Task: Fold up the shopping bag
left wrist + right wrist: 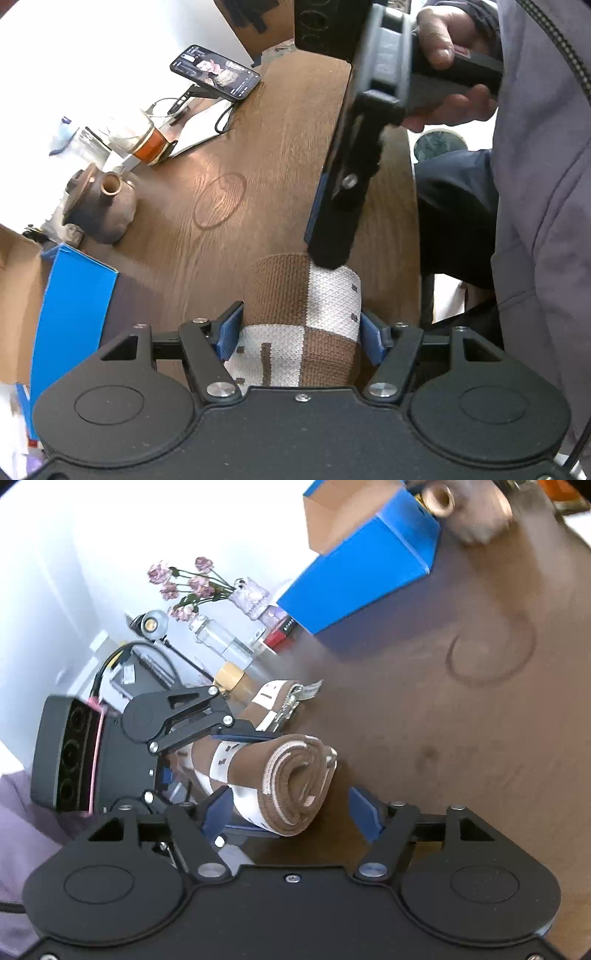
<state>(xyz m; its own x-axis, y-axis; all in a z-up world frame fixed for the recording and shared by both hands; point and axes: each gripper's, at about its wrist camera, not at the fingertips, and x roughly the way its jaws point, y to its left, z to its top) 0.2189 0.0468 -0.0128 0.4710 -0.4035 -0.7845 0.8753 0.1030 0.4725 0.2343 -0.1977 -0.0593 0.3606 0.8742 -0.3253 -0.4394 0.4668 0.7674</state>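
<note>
The shopping bag, brown and white checked fabric, is rolled into a thick cylinder lying on the wooden table. My left gripper is shut on the roll, one blue pad pressing each side. In the left wrist view my right gripper comes down from above, held by a hand, with a fingertip at the roll's far end. The right wrist view looks into the spiral end of the bag. My right gripper stands open around it: the left pad is against the roll, the right pad is apart. The left gripper clamps the roll from behind.
A blue box stands at the left beside a cardboard box. A clay jug, a glass jar and a phone on a stand sit farther back. A flower vase and a bottle line the wall. The person's lap is beyond the table's right edge.
</note>
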